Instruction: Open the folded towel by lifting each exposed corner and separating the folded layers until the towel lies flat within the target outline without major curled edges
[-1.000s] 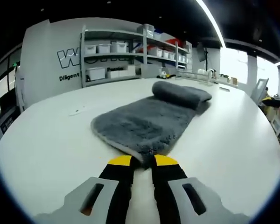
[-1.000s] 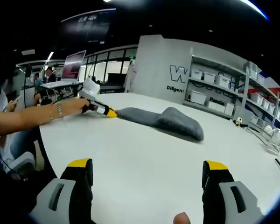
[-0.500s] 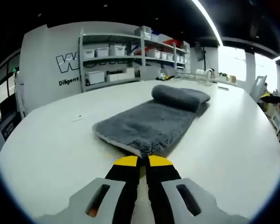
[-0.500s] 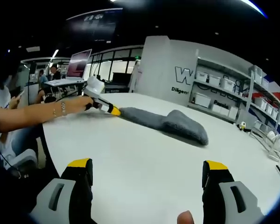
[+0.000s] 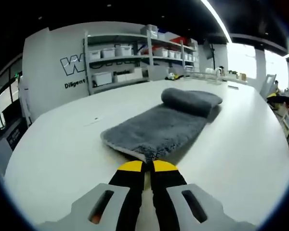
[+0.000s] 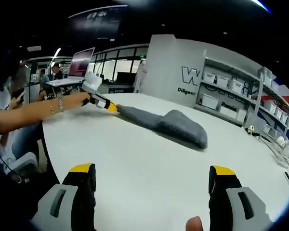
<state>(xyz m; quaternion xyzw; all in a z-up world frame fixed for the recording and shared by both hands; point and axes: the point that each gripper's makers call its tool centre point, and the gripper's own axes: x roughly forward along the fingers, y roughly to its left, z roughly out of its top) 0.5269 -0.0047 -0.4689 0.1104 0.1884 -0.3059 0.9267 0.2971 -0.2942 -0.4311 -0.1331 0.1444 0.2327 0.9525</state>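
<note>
Towel [image 5: 159, 127]: was spread grey across the white table [image 5: 58, 159], its far end rolled into a thick bundle [image 5: 191, 100], so unfolding was judged unfinished.
Left gripper [image 5: 144, 166]: was closed on the towel's near corner, jaws nearly meeting, seemingly so the layer could be drawn out; it was seen gripping that edge in the right gripper view [image 6: 108, 106].
Right gripper [image 6: 151, 174]: was held wide and empty above bare table, well apart from the towel [image 6: 164, 124], probably kept free for the rolled end.
Target outline: could not be made out.
</note>
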